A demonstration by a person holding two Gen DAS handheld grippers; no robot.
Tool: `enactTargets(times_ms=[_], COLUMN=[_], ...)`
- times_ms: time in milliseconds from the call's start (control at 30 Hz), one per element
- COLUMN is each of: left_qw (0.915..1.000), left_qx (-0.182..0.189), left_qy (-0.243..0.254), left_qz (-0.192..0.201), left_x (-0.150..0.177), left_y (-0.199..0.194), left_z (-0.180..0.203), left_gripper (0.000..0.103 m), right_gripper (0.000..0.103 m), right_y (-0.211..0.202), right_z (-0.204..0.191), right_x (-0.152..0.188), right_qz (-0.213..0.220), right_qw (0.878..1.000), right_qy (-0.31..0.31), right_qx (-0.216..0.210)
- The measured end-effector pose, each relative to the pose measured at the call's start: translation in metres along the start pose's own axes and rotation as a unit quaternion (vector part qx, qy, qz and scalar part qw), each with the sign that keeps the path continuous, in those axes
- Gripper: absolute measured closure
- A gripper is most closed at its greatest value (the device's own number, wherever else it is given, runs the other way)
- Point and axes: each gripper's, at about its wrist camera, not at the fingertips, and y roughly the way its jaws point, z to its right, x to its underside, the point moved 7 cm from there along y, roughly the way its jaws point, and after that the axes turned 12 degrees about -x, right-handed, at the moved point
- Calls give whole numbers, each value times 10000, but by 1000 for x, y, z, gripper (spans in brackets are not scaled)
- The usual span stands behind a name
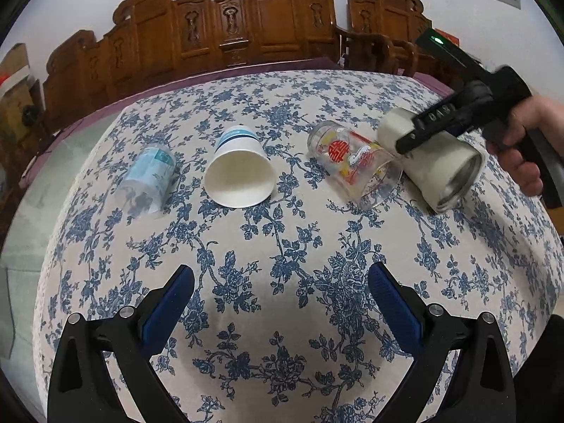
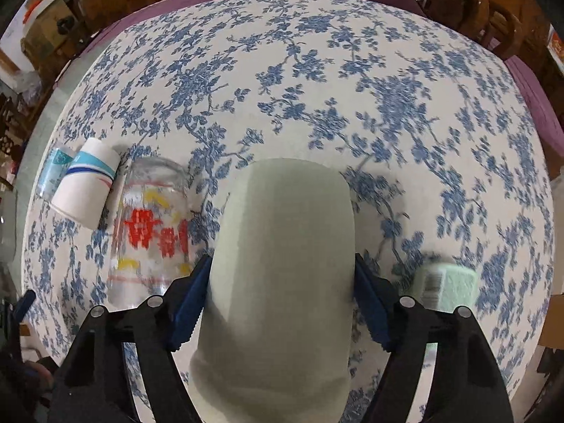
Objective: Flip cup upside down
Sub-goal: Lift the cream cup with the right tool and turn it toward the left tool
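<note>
Scene: four cups lie on their sides in a row on a surface (image 1: 282,264) covered with a blue-flowered cloth.
Right gripper (image 2: 282,303): closed on the pale frosted cup (image 2: 285,264), one blue pad pressed to each flank; the left wrist view shows this cup (image 1: 431,162) at the right end of the row, tilted, mouth toward the viewer, seemingly just off the cloth.
Left gripper (image 1: 282,303): wide open, holding nothing, hanging above bare cloth nearer the viewer than the row.
Neighbours: printed glass (image 1: 352,162) just beside the held cup, white paper cup (image 1: 241,172), clear blue-labelled cup (image 1: 148,179).
Step in hand: grasp made, turning apparently under way.
Next move: likely a wrist roll until the mouth faces down, then a level set-down clear of the glass.
</note>
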Motion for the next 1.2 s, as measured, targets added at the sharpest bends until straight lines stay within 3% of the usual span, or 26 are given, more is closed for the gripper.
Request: enactTargets(times_ms=[300, 600, 900, 1200], left_qw=[9998, 9990, 9980, 9977], left_qx=[1, -96, -155, -214], left_qy=[-174, -312, -562, -630], left_qz=[74, 291, 228, 157], left_x=[7, 14, 26, 31], left_y=[-17, -45, -51, -48], left_z=[-7, -22, -45, -53], left_gripper=[8, 8, 8, 8], right_gripper=[26, 26, 26, 25], right_y=[-41, -65, -46, -3], right_z=[-6, -58, -116, -132], right_x=[42, 94, 137, 138], right_qz=[317, 367, 41, -259], right_qw=[9994, 9974, 9933, 9945], right_qy=[14, -280, -481, -396], right_qx=[-114, -553, -1050, -935])
